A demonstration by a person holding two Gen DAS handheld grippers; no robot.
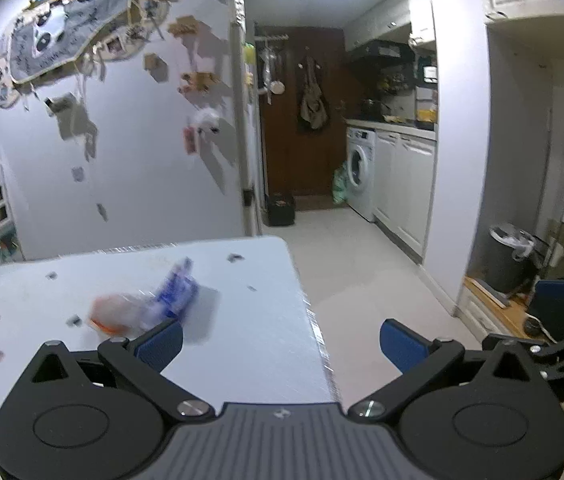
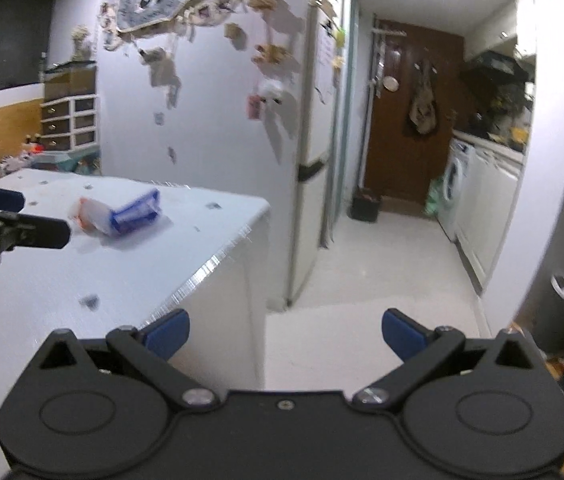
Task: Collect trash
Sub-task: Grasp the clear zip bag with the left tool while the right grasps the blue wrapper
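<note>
well, both grippers hang with fingers spread apart, gripping nothing. left gripper sits just short of the crumpled blue-and-orange wrapper lying on the white bench; right gripper hovers past the bench edge, over the floor.

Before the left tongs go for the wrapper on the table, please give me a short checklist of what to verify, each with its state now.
1. Left tongs open wide enough: ok.
2. Left tongs hold nothing: ok.
3. Blue and orange wrapper in view on the white table: ok, though blurred.
4. Wrapper centred between the left tongs: not ok, it lies by the left-hand pad.
5. Right tongs open and away from the wrapper: ok.
6. Bin with liner, on the floor to the right, ready: cannot tell how full.
</note>
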